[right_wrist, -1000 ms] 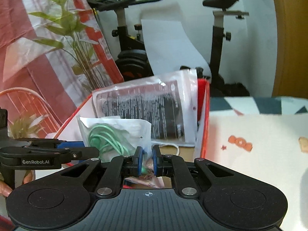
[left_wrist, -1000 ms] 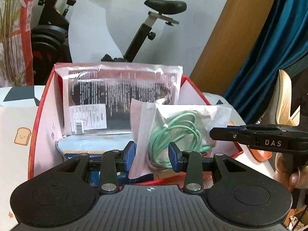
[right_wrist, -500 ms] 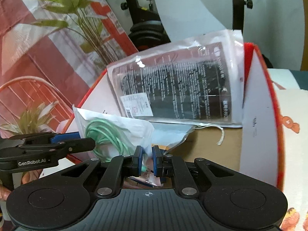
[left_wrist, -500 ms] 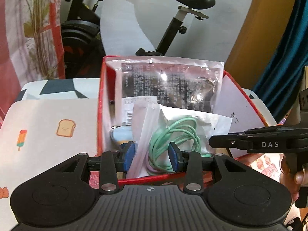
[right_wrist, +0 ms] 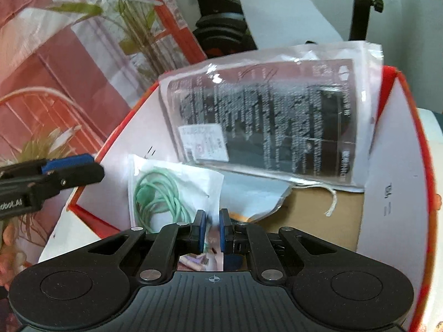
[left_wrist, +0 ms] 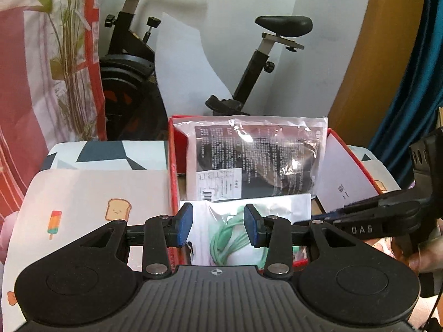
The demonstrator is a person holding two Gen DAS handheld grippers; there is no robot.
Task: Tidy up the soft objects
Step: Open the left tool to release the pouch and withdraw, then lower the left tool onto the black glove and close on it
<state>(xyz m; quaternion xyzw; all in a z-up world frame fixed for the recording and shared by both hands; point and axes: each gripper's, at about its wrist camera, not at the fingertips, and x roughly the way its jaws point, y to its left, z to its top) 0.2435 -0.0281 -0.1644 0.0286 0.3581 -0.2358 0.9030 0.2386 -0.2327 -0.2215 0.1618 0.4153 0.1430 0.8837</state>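
Note:
A red cardboard box (left_wrist: 170, 171) (right_wrist: 415, 138) stands on the table. Inside it, a large clear bag with dark printed contents (left_wrist: 257, 160) (right_wrist: 277, 121) leans on the back wall. In front of that lies a small white bag with a coiled green cable (left_wrist: 229, 238) (right_wrist: 166, 191). My right gripper (right_wrist: 212, 232) is shut on this bag's near corner, over the box's inside. My left gripper (left_wrist: 218, 228) is open at the box's near edge; the cable bag shows beyond its pads, untouched. In the right wrist view its fingers (right_wrist: 69, 166) hover outside the box's left wall.
The tablecloth (left_wrist: 91, 193) has toast and ice-lolly prints. An exercise bike (left_wrist: 265, 55) stands behind the table, with a plant (left_wrist: 69, 55) at the left and a blue curtain (left_wrist: 409, 83) at the right. A hand (left_wrist: 423, 260) holds the right gripper's handle.
The cable bag has gone from standing between my left pads to lying lower in the box, still pinched by the right gripper. My left gripper has drawn back and widened slightly.

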